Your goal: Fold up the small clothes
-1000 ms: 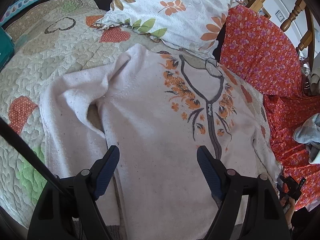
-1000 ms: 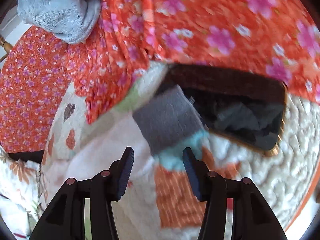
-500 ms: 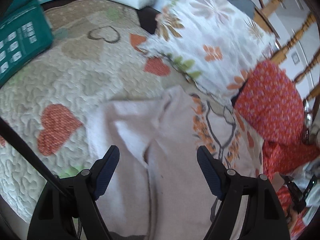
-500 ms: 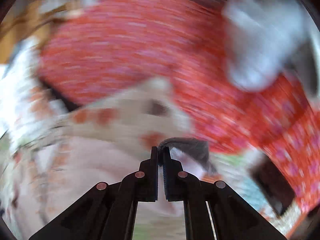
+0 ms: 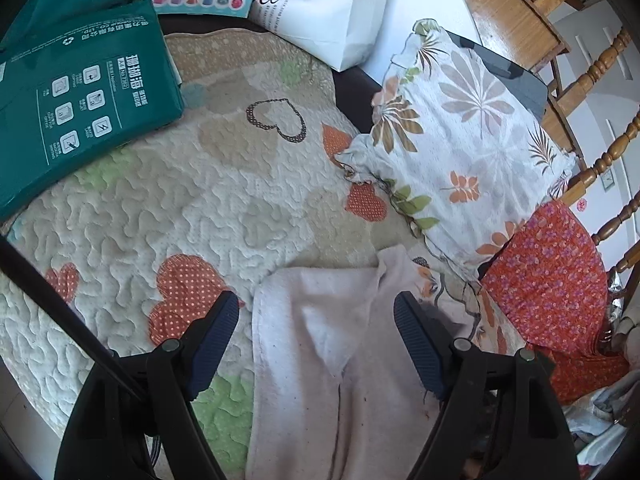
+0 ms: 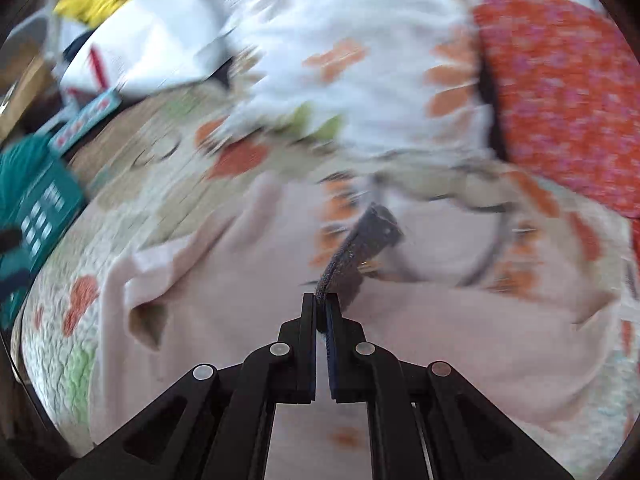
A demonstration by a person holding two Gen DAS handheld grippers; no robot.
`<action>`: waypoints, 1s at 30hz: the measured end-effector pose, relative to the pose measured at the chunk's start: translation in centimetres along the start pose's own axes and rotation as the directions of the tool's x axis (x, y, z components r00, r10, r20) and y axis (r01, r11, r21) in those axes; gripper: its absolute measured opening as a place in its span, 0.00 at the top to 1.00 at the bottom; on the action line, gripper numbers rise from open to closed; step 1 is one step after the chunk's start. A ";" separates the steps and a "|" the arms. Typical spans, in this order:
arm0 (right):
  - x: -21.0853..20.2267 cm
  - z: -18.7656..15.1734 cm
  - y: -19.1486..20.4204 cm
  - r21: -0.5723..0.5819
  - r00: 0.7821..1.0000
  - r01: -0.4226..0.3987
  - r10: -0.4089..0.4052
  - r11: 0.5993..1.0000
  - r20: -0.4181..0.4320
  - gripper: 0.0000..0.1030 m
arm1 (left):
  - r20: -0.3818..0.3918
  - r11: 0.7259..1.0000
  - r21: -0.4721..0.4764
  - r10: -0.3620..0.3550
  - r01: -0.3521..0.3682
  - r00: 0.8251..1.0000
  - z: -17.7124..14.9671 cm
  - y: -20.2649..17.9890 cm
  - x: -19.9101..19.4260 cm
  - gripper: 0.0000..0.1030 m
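Observation:
A pale pink top (image 5: 336, 344) with an orange flower print and grey trim lies flat on a quilted bedspread (image 5: 160, 208). My left gripper (image 5: 316, 332) is open and empty, hovering over the top's left sleeve and shoulder. In the blurred right wrist view the same top (image 6: 248, 320) spreads below. My right gripper (image 6: 319, 312) is shut on the grey cuff (image 6: 360, 244) of the top's sleeve and holds it over the chest, near the neckline.
A leaf-print pillow (image 5: 460, 140) and red floral cloth (image 5: 548, 276) lie at the back right. A green package (image 5: 76, 100) sits at the left, a white bag (image 5: 328, 4) behind. Wooden chair rails (image 5: 592, 80) stand at the far right.
My right gripper closed on the grey cuff and swung it from the bed's right side over the top. My left gripper moved toward the left sleeve, still open.

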State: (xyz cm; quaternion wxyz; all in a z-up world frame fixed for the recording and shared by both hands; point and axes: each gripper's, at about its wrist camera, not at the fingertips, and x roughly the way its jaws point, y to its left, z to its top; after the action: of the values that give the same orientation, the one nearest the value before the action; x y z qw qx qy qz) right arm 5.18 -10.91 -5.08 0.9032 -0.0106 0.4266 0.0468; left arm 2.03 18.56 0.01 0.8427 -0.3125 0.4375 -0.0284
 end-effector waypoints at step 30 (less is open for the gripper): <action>-4.8 -5.4 -3.9 0.071 0.995 -0.078 0.082 0.994 -0.055 0.91 | 0.054 0.996 -0.022 0.088 -0.087 0.995 0.5 1.0 -0.7 0.24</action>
State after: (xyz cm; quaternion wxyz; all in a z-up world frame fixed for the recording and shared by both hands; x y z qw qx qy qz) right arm -1.64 -15.47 -4.91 0.8877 0.0361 0.4538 0.0681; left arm 1.76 19.84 0.23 0.8517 -0.3020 0.4277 0.0216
